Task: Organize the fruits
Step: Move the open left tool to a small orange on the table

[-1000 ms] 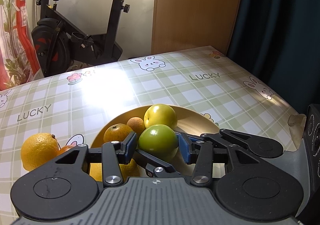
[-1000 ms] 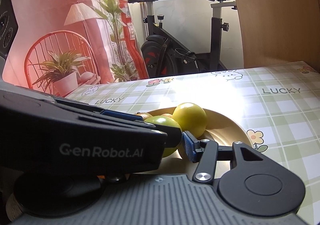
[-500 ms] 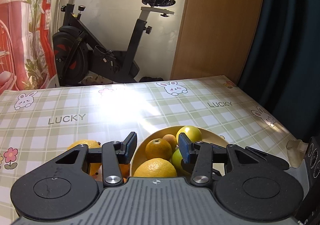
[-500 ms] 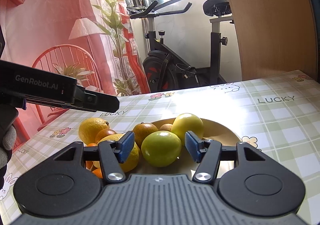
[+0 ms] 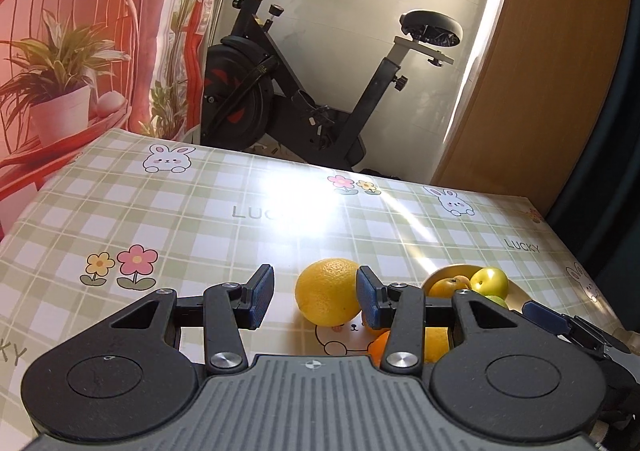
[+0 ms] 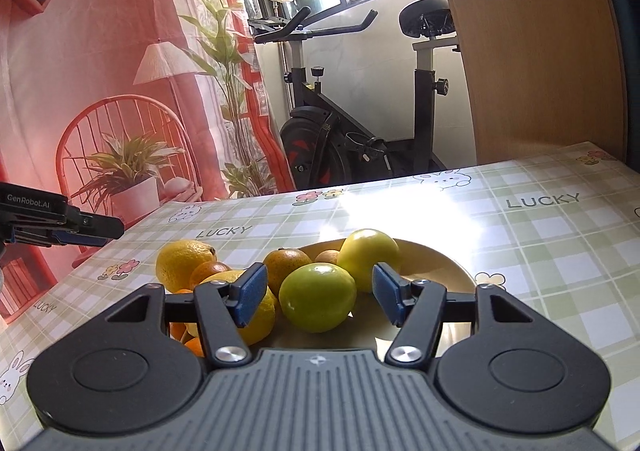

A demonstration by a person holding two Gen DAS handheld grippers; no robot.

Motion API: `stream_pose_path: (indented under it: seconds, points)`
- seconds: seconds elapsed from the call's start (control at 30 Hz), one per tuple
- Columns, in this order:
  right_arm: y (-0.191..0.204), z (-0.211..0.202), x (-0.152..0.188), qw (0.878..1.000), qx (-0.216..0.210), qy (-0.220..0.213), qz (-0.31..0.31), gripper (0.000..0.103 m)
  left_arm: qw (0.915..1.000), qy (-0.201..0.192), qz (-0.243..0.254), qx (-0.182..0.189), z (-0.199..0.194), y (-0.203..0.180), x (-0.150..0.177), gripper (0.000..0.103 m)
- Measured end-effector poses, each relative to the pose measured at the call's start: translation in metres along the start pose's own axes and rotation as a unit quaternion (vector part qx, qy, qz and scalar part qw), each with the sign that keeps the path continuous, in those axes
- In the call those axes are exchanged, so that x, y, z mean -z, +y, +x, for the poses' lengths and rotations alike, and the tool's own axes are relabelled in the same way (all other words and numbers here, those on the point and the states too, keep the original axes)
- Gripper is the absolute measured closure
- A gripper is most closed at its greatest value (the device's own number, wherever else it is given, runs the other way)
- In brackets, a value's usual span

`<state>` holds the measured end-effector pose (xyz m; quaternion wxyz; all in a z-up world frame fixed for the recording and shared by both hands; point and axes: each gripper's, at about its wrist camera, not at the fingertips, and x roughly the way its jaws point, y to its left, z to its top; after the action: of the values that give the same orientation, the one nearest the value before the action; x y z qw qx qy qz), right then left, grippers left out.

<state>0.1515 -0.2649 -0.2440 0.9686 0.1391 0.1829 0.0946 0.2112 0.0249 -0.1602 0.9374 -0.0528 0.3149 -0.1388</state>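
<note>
A beige plate [image 6: 452, 271] on the checked tablecloth holds a green fruit [image 6: 318, 297], a yellow-green fruit [image 6: 370, 259], a mandarin [image 6: 286, 269] and a smaller orange fruit [image 6: 328, 255]. My right gripper [image 6: 319, 297] is open just in front of the green fruit, which lies between the fingers with gaps on both sides. Left of the plate lie a large orange [image 5: 328, 291], a yellow citrus [image 6: 256, 315] and small oranges [image 6: 208, 271]. My left gripper [image 5: 316, 301] is open low over the table, the large orange just beyond its right finger.
The plate [image 5: 516, 291] shows at the right of the left wrist view, with one of the right gripper's fingers [image 5: 548, 321] before it. An exercise bike [image 5: 304, 99], a wooden panel [image 6: 532, 51] and a red printed curtain [image 6: 80, 71] stand beyond the table's far edge.
My left gripper, earlier shut on the green fruit over the plate, opened, left the fruit in the plate and swung left toward the large orange. It no longer blocks the right wrist view.
</note>
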Motion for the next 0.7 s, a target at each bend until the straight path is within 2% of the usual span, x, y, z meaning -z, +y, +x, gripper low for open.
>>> stream_pose_path:
  seconds: [0.07, 0.17, 0.27, 0.37, 0.47, 0.57, 0.7]
  points:
    - [0.001, -0.004, 0.0, 1.0, 0.007, 0.004, 0.005, 0.042, 1.0, -0.001, 0.0, 0.001, -0.003, 0.005, 0.0, 0.056]
    - [0.016, -0.011, -0.002, 1.0, -0.005, 0.004, -0.014, 0.044, 1.0, -0.007, 0.006, 0.004, -0.011, 0.01, 0.003, 0.056]
    - [0.044, -0.01, -0.008, 0.998, -0.033, 0.01, -0.06, 0.044, 0.9999, -0.008, 0.007, 0.004, -0.015, 0.014, 0.006, 0.056]
    - [0.073, 0.0, -0.011, 0.993, -0.069, 0.026, -0.094, 0.046, 0.9999, -0.007, -0.004, 0.007, -0.017, 0.019, 0.009, 0.056]
    - [0.096, 0.017, -0.009, 0.987, -0.086, 0.05, -0.124, 0.048, 0.9997, -0.011, -0.014, 0.016, -0.022, 0.024, 0.013, 0.056]
    - [0.111, 0.036, -0.006, 0.984, -0.08, 0.074, -0.14, 0.052, 0.999, -0.009, -0.032, 0.029, -0.024, 0.028, 0.019, 0.056]
    - [0.122, 0.053, -0.004, 0.981, -0.064, 0.096, -0.156, 0.052, 0.9977, -0.012, -0.046, 0.048, -0.027, 0.034, 0.029, 0.056]
